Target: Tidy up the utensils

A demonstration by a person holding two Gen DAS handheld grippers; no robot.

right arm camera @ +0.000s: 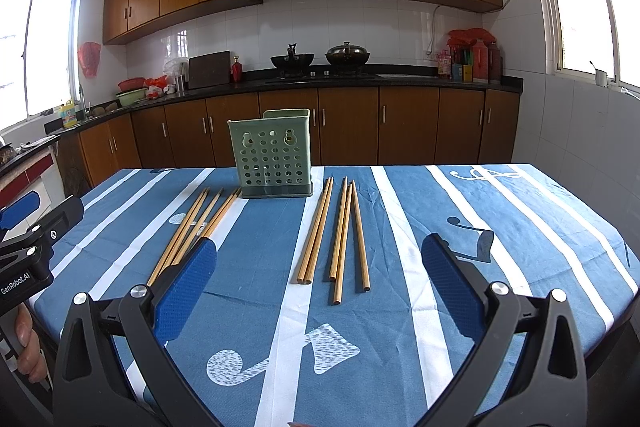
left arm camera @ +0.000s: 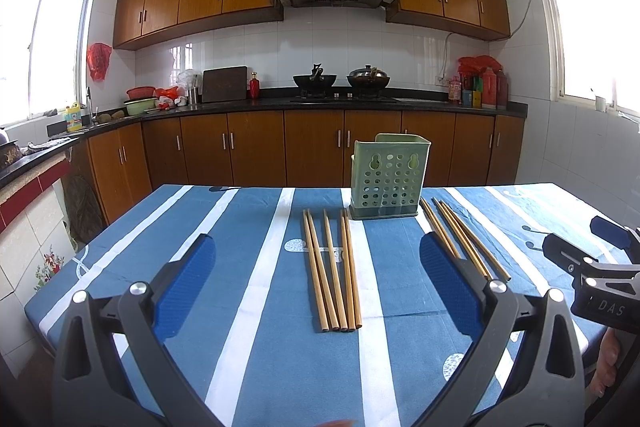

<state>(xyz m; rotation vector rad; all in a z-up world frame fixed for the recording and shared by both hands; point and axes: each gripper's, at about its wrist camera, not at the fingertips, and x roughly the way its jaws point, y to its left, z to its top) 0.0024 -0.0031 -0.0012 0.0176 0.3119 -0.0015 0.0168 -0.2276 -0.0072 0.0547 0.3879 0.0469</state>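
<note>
Left gripper [left arm camera: 318,273]: fingers wide apart, empty, above the blue striped tablecloth [left arm camera: 240,307]. Right gripper [right arm camera: 320,267]: same, wide and empty. Nothing blocks either one. Between the left fingers lie five chopsticks [left arm camera: 334,271] bunched together; five more chopsticks [right arm camera: 336,235] lie between the right fingers. Beyond both groups stands the green perforated holder [left arm camera: 386,179], upright; contents cannot be told.

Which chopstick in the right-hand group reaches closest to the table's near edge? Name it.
The second from the right of the right-hand group: its near tip reaches past all its neighbours' ends.
</note>
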